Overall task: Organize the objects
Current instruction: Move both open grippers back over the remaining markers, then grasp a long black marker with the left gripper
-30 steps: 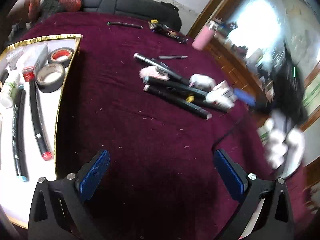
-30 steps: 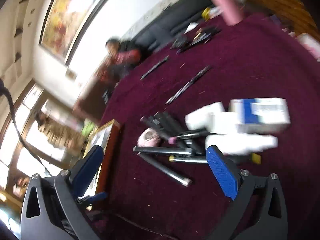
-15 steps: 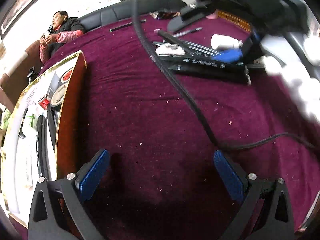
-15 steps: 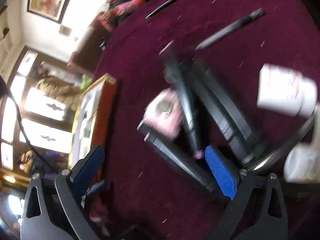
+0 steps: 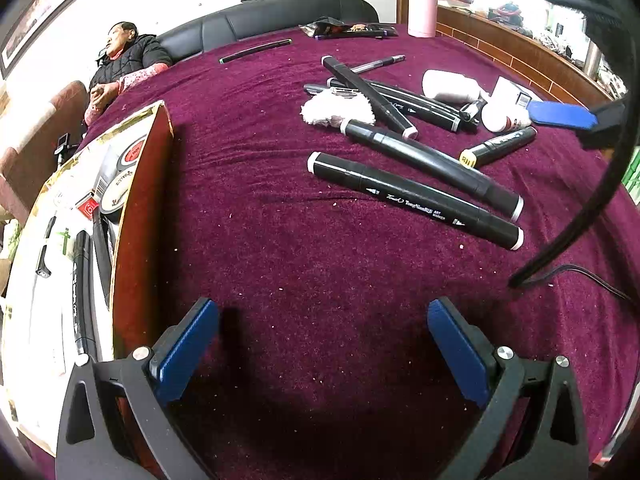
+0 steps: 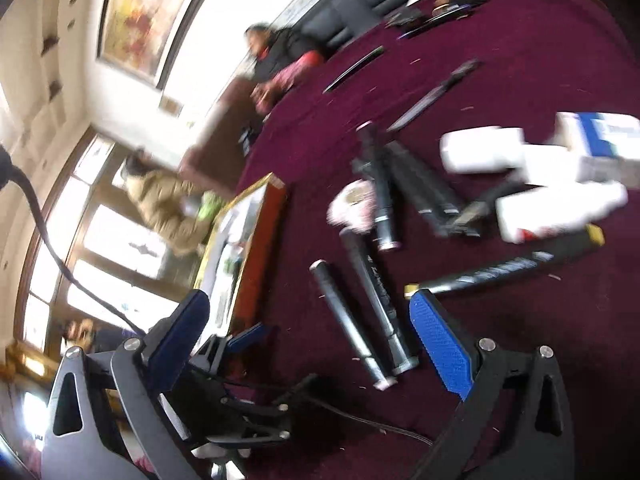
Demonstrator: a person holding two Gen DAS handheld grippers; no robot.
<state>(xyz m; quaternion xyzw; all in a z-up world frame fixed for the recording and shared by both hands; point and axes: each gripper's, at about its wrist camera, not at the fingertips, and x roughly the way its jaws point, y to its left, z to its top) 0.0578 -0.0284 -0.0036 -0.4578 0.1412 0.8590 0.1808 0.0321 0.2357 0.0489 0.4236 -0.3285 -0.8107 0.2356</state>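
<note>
Maroon cloth covers the table, where black art markers lie scattered right of the gold-rimmed tray. Left gripper and right gripper both hover empty, fingers spread apart.

left claw wide open, empty, over cloth; markers ahead, tray at left
</note>
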